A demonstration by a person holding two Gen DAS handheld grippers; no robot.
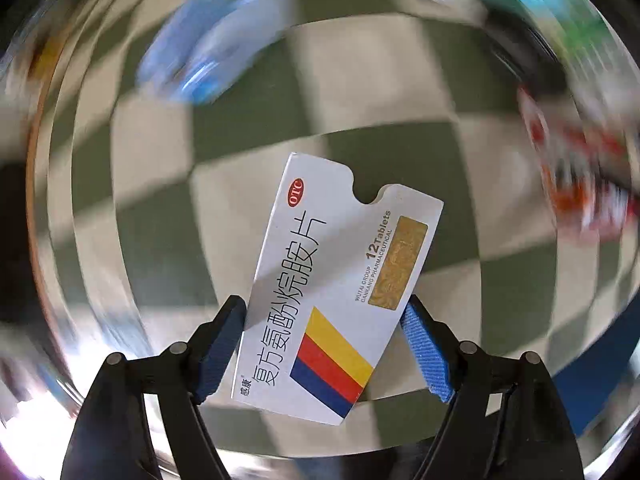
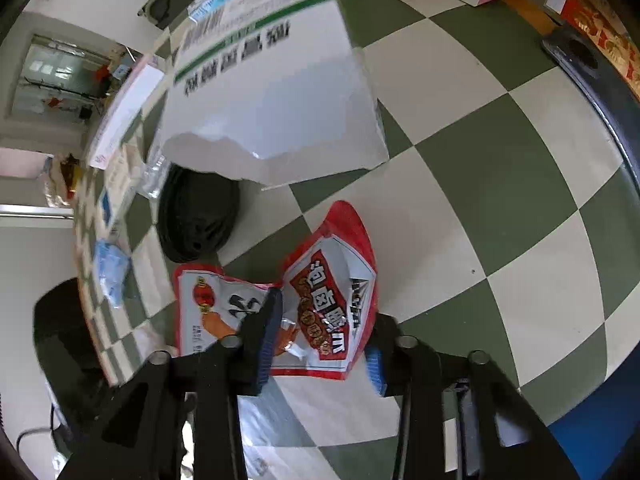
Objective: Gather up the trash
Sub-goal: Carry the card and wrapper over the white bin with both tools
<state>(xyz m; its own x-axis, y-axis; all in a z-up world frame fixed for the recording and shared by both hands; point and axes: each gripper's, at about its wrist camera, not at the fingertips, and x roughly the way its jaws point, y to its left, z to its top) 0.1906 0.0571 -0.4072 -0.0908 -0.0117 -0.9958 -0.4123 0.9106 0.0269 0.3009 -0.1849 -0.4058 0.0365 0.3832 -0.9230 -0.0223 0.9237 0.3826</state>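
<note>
1. The left gripper (image 1: 322, 346) is closed on a flat white pill box (image 1: 340, 280), its blue pads (image 1: 426, 354) pressing the two long edges near the striped end. The box sticks out forward and tilted, lifted above the checked cloth (image 1: 248, 208).
2. The box looks like thin card, probably empty, so light and fairly stiff across its width but easy to crush. The edge grip suits it; a hard squeeze would likely buckle it.
3. Its print reads "OTC" in a red oval, "12 Tablets", "WUTAI GROUP" and "PHARMACEUTICAL", large Chinese characters, a gold patch, and yellow, red and blue stripes.
4. The background of the left view is smeared; blue and red shapes there cannot be identified.
5. The right gripper (image 2: 320, 340) is closed on a red snack bag (image 2: 332, 300), crumpled between its fingers, just above the cloth.
6. The bag is thin glossy film: very light, limp and probably slippery. Bunching a fold, as here, seems safer than pinching one smooth layer.
7. The bag carries white Chinese characters on red with a food picture; the text is too creased to read fully.
8. Beyond it lie a torn white carton (image 2: 272, 92) with green-edged upside-down Chinese print, a black object (image 2: 196, 220) and a blue wrapper (image 2: 110, 270) on the cloth.
</note>
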